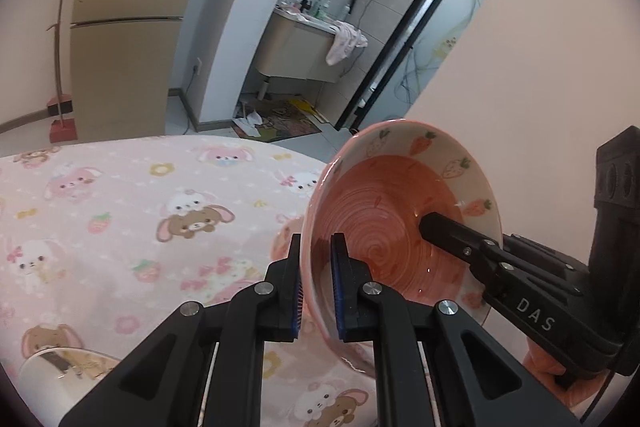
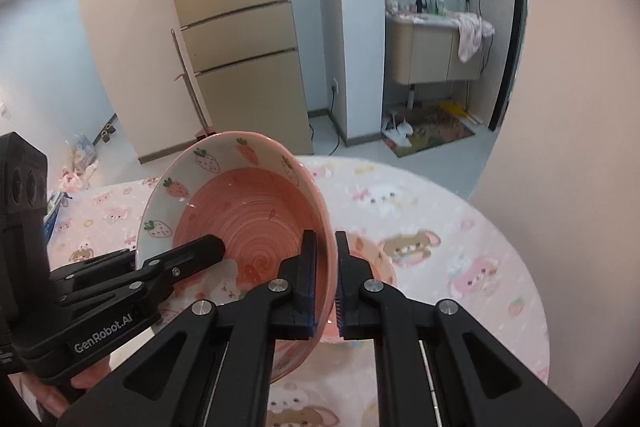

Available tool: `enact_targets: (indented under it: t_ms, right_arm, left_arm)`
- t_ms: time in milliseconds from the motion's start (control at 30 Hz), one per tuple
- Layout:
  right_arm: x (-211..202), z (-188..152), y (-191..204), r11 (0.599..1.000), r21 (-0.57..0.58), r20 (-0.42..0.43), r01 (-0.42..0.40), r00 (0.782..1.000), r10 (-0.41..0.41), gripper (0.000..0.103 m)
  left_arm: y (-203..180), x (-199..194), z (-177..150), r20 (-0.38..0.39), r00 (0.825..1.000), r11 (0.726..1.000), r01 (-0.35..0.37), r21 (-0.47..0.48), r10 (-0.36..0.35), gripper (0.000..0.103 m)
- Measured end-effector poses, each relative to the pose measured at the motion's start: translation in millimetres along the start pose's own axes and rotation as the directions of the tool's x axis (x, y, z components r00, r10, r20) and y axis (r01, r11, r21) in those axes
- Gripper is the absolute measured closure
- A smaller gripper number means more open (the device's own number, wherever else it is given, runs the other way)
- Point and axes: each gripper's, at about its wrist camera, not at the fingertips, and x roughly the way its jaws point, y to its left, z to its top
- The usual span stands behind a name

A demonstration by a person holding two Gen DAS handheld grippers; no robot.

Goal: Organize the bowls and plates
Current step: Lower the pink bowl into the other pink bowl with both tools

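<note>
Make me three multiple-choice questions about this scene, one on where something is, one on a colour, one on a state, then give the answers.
1. Where is each claw gripping the bowl?
A. opposite rims
B. its base
C. the tablecloth

2. What colour is the bowl's centre?
A. blue
B. pink-red
C. green

3. How does the bowl sit?
A. flat on the table
B. upside down
C. lifted and tilted

Answers: A, left claw and right claw pinch opposite rims; B, pink-red swirl inside; C, it hangs tilted above the tablecloth.

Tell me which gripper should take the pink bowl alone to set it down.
Neither clearly: the left gripper and right gripper each clamp opposite rims of the tilted pink bowl. Keeping both seems safer.
</note>
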Motion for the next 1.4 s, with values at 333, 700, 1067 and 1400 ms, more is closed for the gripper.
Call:
enact_targets:
  t_ms: [333,700,1067,1400]
  right_arm:
    - [21,-26,-18,0.998,0.050,-0.034,0.029,0.999,-0.028,0.096]
    - [39,-44,-23,0.997,0.061,-0.054,0.052,0.997,-0.049,0.096]
    - [48,-42,-20,0.993,0.050,-0.022,0.103,0.995,-0.102,0.095]
    - [54,-52,-16,0.990,0.015,-0.033,0.141,0.990,-0.140,0.094]
  left_arm:
    - [9,36,-18,-0.039,0.999,1.000,-0.005,0.020,0.006,0.092]
    - [12,61,-35,-0.081,0.995,0.998,-0.051,0.034,0.053,0.092]
    - [9,64,-40,-0.015,0.992,0.992,-0.125,-0.026,0.124,0.090]
    - [9,78,-46,-0.074,0.981,0.984,-0.181,0.004,0.180,0.088]
